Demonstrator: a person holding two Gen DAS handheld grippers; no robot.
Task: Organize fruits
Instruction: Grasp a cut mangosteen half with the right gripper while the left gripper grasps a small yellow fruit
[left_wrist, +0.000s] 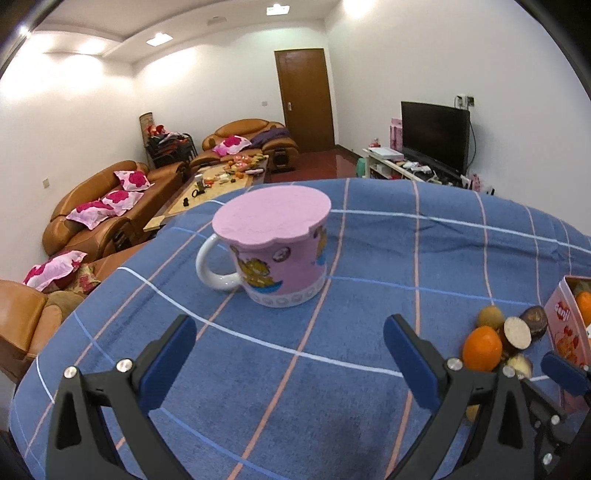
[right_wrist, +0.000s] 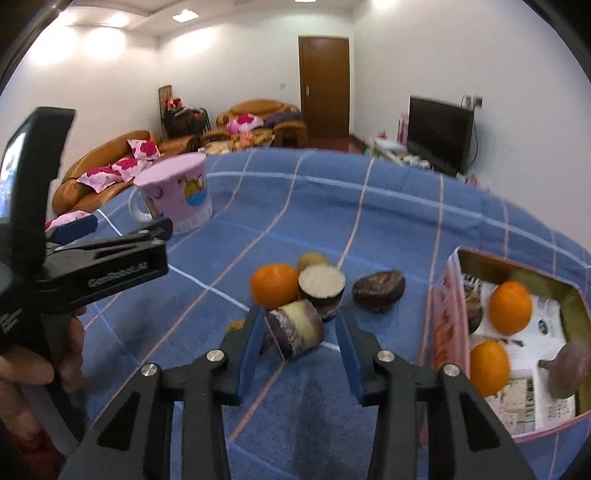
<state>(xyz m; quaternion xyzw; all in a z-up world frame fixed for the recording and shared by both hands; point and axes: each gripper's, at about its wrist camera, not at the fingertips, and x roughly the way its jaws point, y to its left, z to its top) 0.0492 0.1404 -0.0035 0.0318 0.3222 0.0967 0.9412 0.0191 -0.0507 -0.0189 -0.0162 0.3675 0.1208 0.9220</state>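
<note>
Right gripper (right_wrist: 298, 325) narrowed around purple-skinned cut piece (right_wrist: 295, 328) on blue cloth (right_wrist: 295, 206); contact unclear. Left gripper (left_wrist: 291, 354) spread wide, nothing held, before lidded pink mug (left_wrist: 275, 251). Box (right_wrist: 447, 314) rightward.

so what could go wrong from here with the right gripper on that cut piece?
1. The right gripper brackets the cut purple-skinned chunk off-centre and tilted; whether the pads grip it is unclear, so it may slip or roll out.
2. The loose orange and the other cut piece sit right behind; closing or lifting may knock them.
3. The box already holds fruit; a drop could bounce out.
</note>
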